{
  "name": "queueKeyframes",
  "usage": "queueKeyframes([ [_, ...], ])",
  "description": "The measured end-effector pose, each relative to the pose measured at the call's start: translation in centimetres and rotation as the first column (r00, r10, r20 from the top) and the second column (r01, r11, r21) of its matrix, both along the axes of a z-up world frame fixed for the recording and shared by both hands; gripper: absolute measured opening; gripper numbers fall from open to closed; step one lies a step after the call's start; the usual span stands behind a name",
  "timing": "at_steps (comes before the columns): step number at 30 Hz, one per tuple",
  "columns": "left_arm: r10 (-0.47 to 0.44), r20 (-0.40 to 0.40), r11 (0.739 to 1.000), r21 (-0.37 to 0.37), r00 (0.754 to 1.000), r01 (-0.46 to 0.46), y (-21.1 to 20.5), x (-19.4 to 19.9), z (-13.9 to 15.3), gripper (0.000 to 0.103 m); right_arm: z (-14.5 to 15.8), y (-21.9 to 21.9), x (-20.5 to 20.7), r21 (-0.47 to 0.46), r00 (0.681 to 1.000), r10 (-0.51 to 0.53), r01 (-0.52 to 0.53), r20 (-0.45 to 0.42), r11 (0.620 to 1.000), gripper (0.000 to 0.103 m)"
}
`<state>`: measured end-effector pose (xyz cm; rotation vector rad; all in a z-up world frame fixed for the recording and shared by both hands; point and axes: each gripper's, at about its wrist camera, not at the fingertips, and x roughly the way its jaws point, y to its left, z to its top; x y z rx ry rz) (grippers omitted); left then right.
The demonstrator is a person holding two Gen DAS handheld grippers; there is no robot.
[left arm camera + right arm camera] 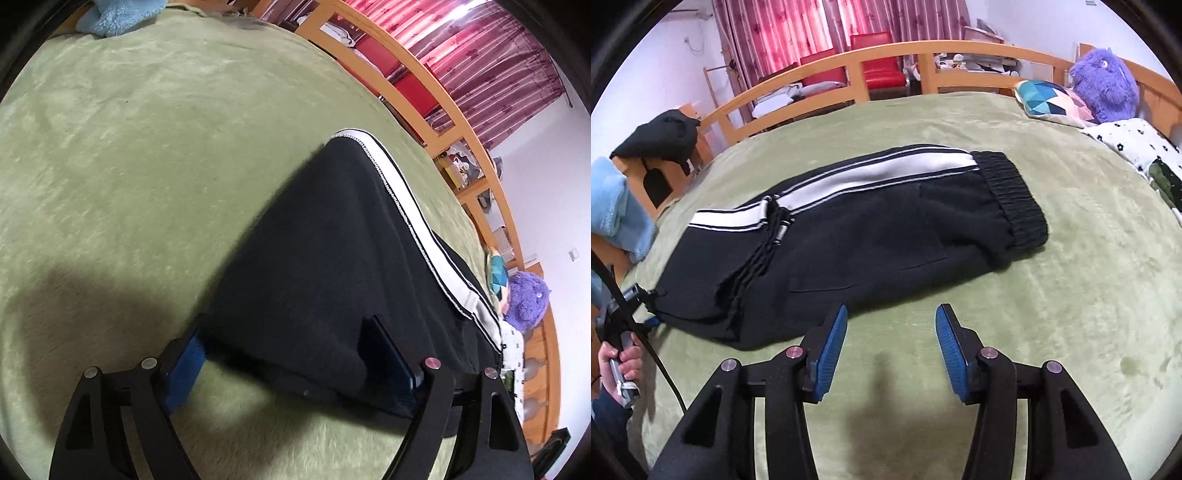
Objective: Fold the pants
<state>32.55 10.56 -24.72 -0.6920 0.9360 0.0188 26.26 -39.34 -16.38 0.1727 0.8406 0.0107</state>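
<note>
Black pants with a white side stripe lie folded lengthwise on the green blanket, waistband to the right, folded end to the left. My left gripper is open, its fingers straddling the near corner of the pants; it also shows at the pants' left end in the right wrist view. My right gripper is open and empty, hovering above the blanket just in front of the pants' near edge.
A wooden bed rail runs along the far side, with red chairs and curtains behind. A patterned pillow and purple plush toy sit far right. A blue towel and black garment lie at left.
</note>
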Motion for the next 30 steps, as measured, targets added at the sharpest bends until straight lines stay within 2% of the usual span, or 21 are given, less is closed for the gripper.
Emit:
queueKeyframes([
  [2,0.007,0.009,0.999,0.035,1.0,-0.007,-0.6,0.4,0.1,0.083,-0.4,-0.2,0.1,0.009,1.0,-0.002,0.002,-0.017,1.0,0.05],
  [3,0.013,0.014,0.999,0.045,1.0,-0.014,-0.7,0.5,0.2,0.08,-0.5,-0.3,0.2,0.02,1.0,-0.001,0.001,-0.026,1.0,0.05],
  [5,0.028,0.026,1.0,0.008,0.999,-0.029,-0.5,0.4,0.3,0.052,-0.6,-0.5,0.2,0.032,0.999,0.002,-0.001,-0.035,1.0,0.05],
  [7,0.016,0.047,0.998,-0.054,0.999,-0.013,-0.4,0.5,0.8,0.036,-0.5,-0.6,-0.1,0.028,1.0,-0.003,0.004,-0.024,1.0,0.05],
  [8,0.008,0.067,0.999,-0.045,0.998,-0.005,-0.6,0.4,1.4,0.032,-0.4,-0.6,-0.2,0.025,1.0,-0.004,0.005,-0.022,1.0,0.05],
  [11,-0.034,0.149,0.999,0.038,0.988,0.029,-2.5,0.3,5.3,0.028,0.0,-1.2,-0.5,0.036,1.0,-0.014,0.014,-0.01,0.999,0.05],
  [15,-0.061,0.222,0.996,0.071,0.973,0.047,-4.7,0.4,10.6,0.028,1.5,-2.6,-1.4,0.009,0.998,-0.04,0.04,0.042,0.999,0.05],
  [19,-0.149,0.289,0.965,0.251,0.946,0.075,-10.5,0.1,16.1,0.027,2.8,-5.0,-2.5,-0.005,0.992,-0.091,0.091,0.087,0.996,0.05],
  [21,-0.18,0.312,0.952,0.293,0.933,0.086,-13.3,0.3,18.2,0.027,3.0,-6.4,-3.1,-0.007,0.988,-0.119,0.121,0.098,0.993,0.05],
  [25,-0.241,0.356,0.93,0.352,0.903,0.109,-18.8,0.4,21.2,0.027,2.7,-10.0,-4.2,0.02,0.978,-0.188,0.187,0.092,0.982,0.05],
  [30,-0.359,0.397,0.89,0.418,0.845,0.183,-27.5,0.7,22.8,0.026,2.1,-14.7,-5.9,0.074,0.956,-0.281,0.275,0.09,0.959,0.05],
])
